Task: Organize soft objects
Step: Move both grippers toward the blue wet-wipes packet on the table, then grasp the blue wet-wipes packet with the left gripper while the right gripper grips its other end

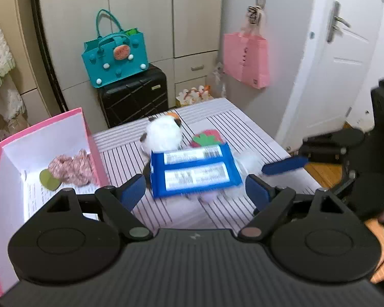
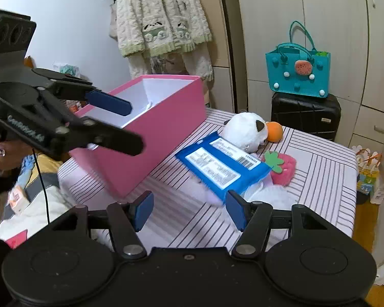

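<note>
Nearest the cameras, both tools are empty: the left gripper point(image 1: 194, 192) has its jaws spread wide with nothing between the blue pads, and the right gripper point(image 2: 189, 211) is open somewhat less, also holding nothing. Just beyond the left fingers lies the blue wipes pack point(image 1: 195, 170), resting on top of white fluffy material on the striped table point(image 1: 217, 215); past it sit the white plush toy point(image 1: 163, 133) and the red strawberry-shaped soft piece point(image 1: 208, 138), touching or nearly touching the pack. To the left stands the pink box point(image 2: 151, 138), open-topped, with a pink patterned scrunchie point(image 1: 71, 167) and a green disc point(image 1: 48, 183) already inside. The step in hand looks like an approach for the next pick, probably the wipes pack. The next move calls for straddling the pack's width, closing gently, then lifting it over the box wall.
</note>
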A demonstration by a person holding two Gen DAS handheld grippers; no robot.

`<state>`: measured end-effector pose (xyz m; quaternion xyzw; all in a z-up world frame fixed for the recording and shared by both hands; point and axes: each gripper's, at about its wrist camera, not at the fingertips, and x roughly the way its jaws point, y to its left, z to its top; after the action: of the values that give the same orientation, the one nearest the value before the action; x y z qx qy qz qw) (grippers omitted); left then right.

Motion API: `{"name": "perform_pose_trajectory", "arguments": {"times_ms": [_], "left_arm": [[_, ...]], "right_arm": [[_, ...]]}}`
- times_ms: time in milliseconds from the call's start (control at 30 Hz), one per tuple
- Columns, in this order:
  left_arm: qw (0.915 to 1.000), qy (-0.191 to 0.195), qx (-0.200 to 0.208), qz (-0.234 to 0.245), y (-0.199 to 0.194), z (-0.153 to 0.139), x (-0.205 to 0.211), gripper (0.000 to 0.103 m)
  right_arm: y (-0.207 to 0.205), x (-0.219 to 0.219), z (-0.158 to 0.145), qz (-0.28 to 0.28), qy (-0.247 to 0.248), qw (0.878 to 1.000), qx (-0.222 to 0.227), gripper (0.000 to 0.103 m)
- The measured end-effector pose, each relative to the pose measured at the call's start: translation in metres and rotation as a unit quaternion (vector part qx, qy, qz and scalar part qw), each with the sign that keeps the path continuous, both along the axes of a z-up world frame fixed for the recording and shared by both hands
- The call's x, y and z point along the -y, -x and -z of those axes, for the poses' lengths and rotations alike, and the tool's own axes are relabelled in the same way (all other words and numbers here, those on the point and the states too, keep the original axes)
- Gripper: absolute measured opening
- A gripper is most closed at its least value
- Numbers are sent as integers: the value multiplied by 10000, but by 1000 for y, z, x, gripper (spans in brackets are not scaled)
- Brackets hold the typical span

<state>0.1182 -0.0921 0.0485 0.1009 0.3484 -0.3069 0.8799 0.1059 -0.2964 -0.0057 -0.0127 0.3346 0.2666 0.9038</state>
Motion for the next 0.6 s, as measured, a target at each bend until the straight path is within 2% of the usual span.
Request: {"name": "perform_pose_trajectory", "arguments": {"times_ms": [67,167,233,300,433,600], "left_arm": [[10000,1,-74,-49,-16,6,10,83],[9984,39,-540,-156,-45,20,23,79],[9961,78,-820,-302,-62,30,28,66],[9935,111,-993,-545,-76,42,29,59],[9879,203,-1290,-832,-95,59,29,58],[9852,195,-1275,-1131,-101,73,28,59]], "right_arm": [[-13,-1,6,122,-12,9999,-18,67],[-31,-2,17,285,-11,9995,-127,67],[-42,-1,25,409,-84,9986,-316,67],[-51,3,32,564,-245,9968,-503,67],[-57,13,40,681,-565,9940,-650,67],[-63,20,49,709,-820,9909,-794,67]]}}
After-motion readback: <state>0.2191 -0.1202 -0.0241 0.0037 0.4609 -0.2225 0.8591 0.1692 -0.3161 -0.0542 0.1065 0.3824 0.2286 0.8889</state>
